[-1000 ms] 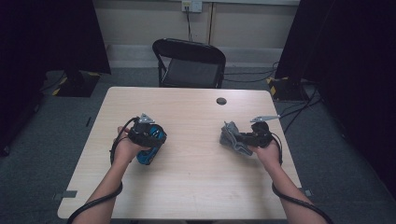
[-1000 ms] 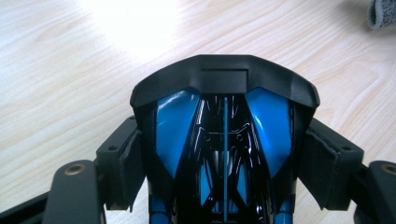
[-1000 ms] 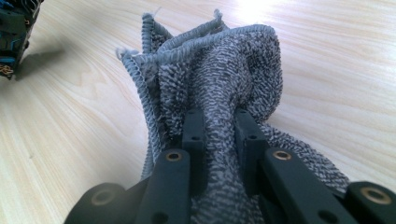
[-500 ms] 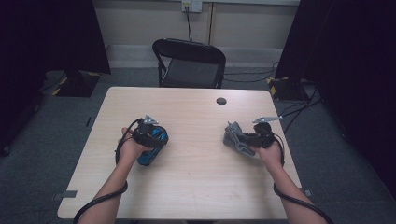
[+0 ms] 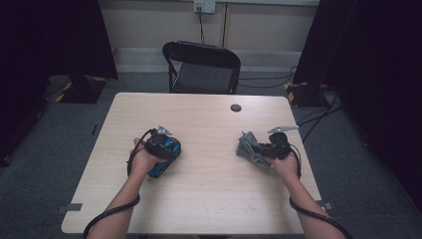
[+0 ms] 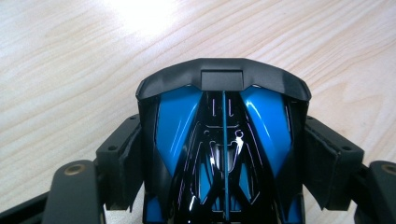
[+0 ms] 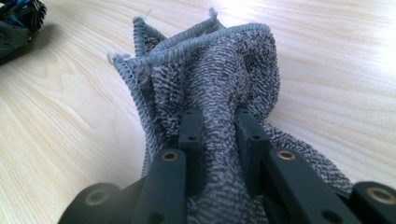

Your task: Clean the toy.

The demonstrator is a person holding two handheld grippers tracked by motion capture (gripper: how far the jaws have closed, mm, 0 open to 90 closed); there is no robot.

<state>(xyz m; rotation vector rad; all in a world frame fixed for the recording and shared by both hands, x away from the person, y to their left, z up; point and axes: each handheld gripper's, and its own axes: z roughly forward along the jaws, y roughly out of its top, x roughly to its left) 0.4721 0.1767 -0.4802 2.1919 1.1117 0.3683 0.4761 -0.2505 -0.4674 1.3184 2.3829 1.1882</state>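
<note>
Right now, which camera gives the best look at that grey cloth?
The right gripper view: the grey cloth is close up, its looped weave and stitched edge plain, pinched between the right gripper jaws. The high view shows it small and bunched on the table.

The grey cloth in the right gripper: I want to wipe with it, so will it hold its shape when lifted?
Probably not: the grey cloth bunches into loose folds where the right gripper pinches it. Its looped pile looks soft and light, unlikely to slip.

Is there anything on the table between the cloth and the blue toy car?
Nothing visible. In the high view, bare table lies between the cloth, pinched in the right gripper, and the car, gripped by the left gripper. The only other thing, a small dark disc, sits farther back.
</note>
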